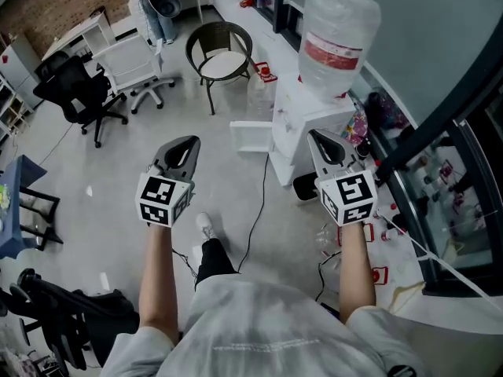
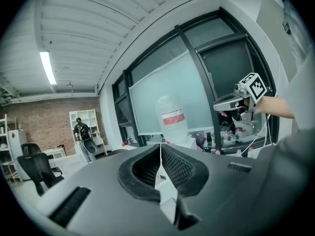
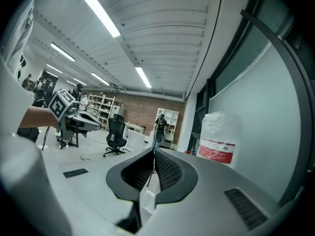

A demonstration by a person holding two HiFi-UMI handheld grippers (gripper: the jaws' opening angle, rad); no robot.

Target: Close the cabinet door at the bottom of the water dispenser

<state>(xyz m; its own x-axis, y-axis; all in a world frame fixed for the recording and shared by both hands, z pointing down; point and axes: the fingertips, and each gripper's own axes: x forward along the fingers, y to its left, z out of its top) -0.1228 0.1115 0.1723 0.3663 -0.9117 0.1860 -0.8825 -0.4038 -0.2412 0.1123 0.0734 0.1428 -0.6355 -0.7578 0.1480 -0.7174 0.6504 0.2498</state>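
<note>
The white water dispenser stands against the window wall with a large clear bottle on top. Its bottom cabinet door hangs open, swung out to the left over the floor. My left gripper is shut and empty, held in the air left of the door. My right gripper is shut and empty too, just in front of the dispenser's right side. The left gripper view has its shut jaws aimed at the bottle. In the right gripper view, the bottle stands right of the shut jaws.
A round dark chair stands behind the open door, with a small water bottle beside it. Office chairs are at the far left. A black cable runs across the floor. A cluttered ledge lines the window at the right.
</note>
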